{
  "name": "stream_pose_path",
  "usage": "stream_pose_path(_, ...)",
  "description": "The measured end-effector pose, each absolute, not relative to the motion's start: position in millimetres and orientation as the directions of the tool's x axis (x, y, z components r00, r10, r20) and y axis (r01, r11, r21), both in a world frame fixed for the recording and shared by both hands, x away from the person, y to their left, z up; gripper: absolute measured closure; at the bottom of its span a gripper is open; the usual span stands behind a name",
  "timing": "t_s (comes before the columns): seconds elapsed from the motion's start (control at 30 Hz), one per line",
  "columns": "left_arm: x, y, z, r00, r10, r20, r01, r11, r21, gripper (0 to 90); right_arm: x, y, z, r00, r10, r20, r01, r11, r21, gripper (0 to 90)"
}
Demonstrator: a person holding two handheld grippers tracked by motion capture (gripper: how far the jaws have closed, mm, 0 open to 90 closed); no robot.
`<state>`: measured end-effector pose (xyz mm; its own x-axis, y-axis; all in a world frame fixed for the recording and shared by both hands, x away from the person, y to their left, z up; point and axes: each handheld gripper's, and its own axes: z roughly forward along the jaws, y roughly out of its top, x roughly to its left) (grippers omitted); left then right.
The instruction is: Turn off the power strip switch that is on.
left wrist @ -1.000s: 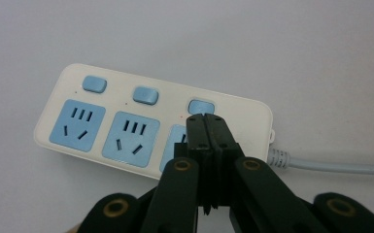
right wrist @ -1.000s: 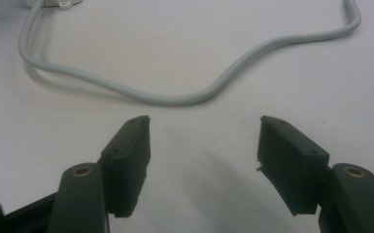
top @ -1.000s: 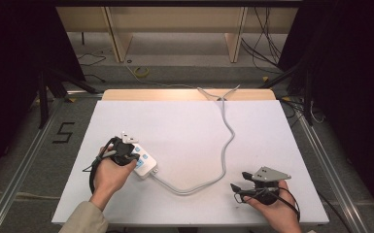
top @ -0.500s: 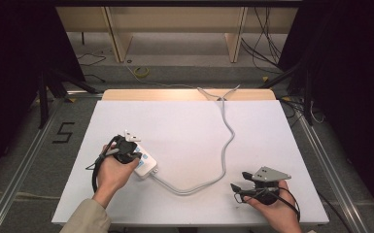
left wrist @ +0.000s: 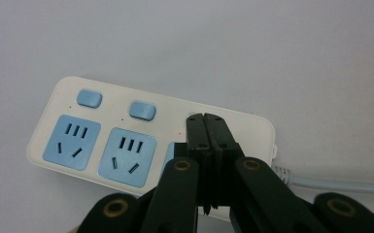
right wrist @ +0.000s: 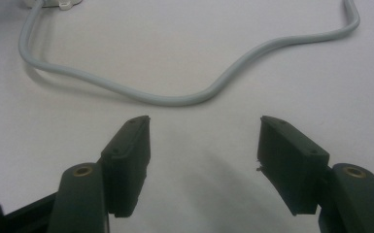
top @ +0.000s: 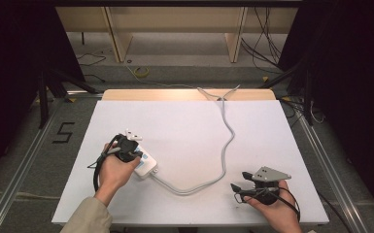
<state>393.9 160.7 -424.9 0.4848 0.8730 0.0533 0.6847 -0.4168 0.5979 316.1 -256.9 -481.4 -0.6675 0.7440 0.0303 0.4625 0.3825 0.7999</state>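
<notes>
A white power strip (left wrist: 126, 121) with blue sockets (left wrist: 72, 141) and two visible blue buttons (left wrist: 142, 110) lies on the white table (top: 189, 126). In the high view the power strip (top: 145, 165) sits at the left. My left gripper (left wrist: 205, 127) is shut with nothing between its jaws, and its tips lie over the strip to the right of the second button. From above, the left gripper (top: 126, 148) covers the strip's far end. The strip's grey cable (top: 227, 141) snakes to the table's far edge. My right gripper (right wrist: 204, 145) stands open and empty, just short of the cable (right wrist: 175, 99). It rests low at the right gripper (top: 236, 189) position near the front right.
A wooden strip (top: 175, 94) runs along the table's far edge, where the cable drops off. Metal rails (top: 19, 174) flank the table on the floor, with a "5" marking (top: 64, 132) at the left. Shelf legs (top: 116, 34) stand behind.
</notes>
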Motion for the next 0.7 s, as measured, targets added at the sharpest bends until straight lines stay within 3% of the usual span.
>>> stream_pose_path(0.7, 401.6, 159.1, -428.2, 0.479, 0.876, 0.055, 0.692, -0.415, 0.591, 89.5, 316.1, -257.0, -481.4, -0.666, 0.745, 0.03, 0.464, 0.383, 0.799, 37.6)
